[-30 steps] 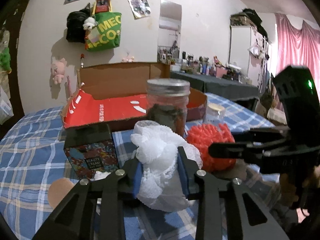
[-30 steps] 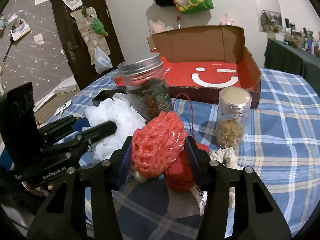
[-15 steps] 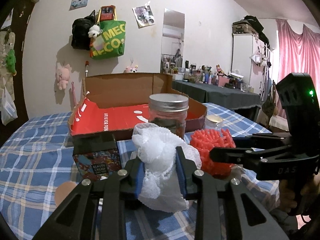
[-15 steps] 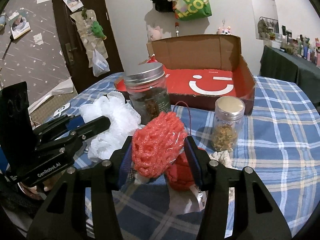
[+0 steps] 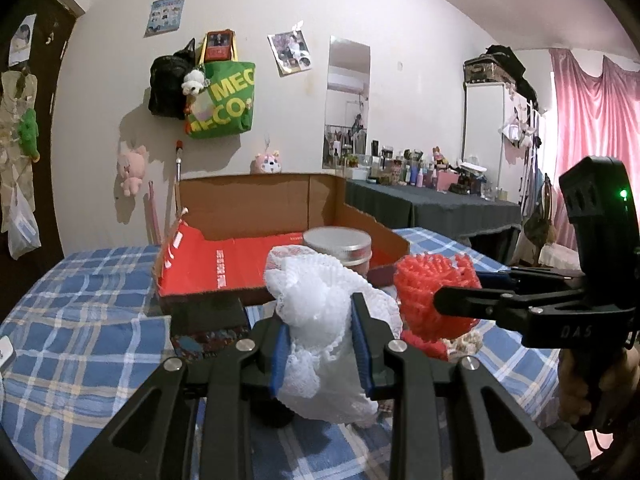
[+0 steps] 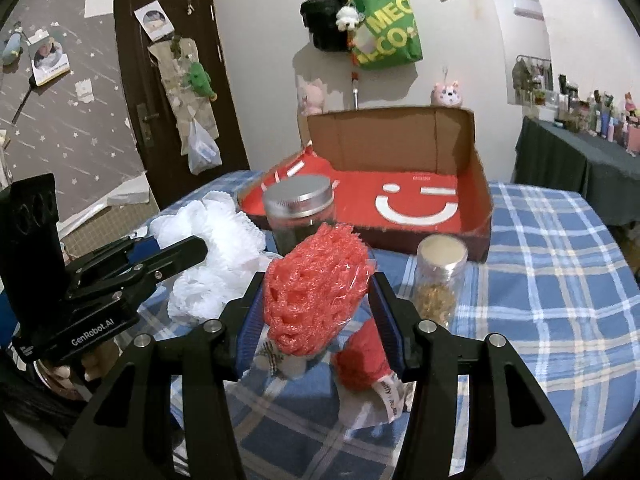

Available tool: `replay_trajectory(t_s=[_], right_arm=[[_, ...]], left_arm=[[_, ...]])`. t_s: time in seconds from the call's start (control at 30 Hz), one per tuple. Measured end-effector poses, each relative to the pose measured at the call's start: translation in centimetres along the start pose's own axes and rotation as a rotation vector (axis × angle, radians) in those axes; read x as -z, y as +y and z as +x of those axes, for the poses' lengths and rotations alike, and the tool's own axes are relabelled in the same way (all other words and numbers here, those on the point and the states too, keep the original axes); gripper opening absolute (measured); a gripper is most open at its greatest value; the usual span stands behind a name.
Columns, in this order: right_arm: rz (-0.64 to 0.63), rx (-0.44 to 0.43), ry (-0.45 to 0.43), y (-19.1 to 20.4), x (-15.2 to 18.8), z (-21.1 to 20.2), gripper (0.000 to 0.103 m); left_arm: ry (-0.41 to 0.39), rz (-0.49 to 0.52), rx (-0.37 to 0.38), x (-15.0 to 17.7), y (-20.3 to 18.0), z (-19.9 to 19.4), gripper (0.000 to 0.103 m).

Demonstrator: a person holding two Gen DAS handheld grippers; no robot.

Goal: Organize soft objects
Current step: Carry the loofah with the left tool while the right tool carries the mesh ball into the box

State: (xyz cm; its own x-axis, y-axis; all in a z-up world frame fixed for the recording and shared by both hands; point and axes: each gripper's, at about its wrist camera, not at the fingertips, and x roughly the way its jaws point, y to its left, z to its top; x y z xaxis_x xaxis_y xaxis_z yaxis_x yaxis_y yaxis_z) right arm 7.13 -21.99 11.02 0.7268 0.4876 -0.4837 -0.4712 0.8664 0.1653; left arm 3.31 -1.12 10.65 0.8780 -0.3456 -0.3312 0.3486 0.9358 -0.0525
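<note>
1. The left gripper stays clenched on the white foam net, which has risen off the checked tablecloth and now hangs level with the near wall of the cardboard box.
2. The big jar stands between both loads and the box.
3. The right gripper keeps its grasp on the red foam net, lifted too, above a red bundle on the cloth; the small jar is just beside it.
4. Judged: both nets look ready to carry over the jar into the box.
</note>
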Motion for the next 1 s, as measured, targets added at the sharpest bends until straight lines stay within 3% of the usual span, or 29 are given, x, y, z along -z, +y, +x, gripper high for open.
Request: replay_trajectory(t_s=[0.37,0.57,0.83,1.0], right_arm=[[-0.021,0.006,-0.102,-0.2,-3.6,-2.1,0.049],[-0.044,0.003,-0.136,-0.9,-7.4,-1.6,0.049],[-0.046,-0.005,-0.064,-2.8,-12.6,3.1,0.049],[-0.068,0.043,0.011,-4.8,-15.3,7.6,0.049]], left_arm=[[-0.059,0.016,-0.019,-4.2,1.4,-0.8,0.029],[-0.027,0.026,0.018,-7.7,3.3,1.2,0.029],[0.070,0.071,0.071,-11.7,4.9,6.4,0.029],[0.131,0.091,0.085,-13.9,5.8,11.0,0.029]])
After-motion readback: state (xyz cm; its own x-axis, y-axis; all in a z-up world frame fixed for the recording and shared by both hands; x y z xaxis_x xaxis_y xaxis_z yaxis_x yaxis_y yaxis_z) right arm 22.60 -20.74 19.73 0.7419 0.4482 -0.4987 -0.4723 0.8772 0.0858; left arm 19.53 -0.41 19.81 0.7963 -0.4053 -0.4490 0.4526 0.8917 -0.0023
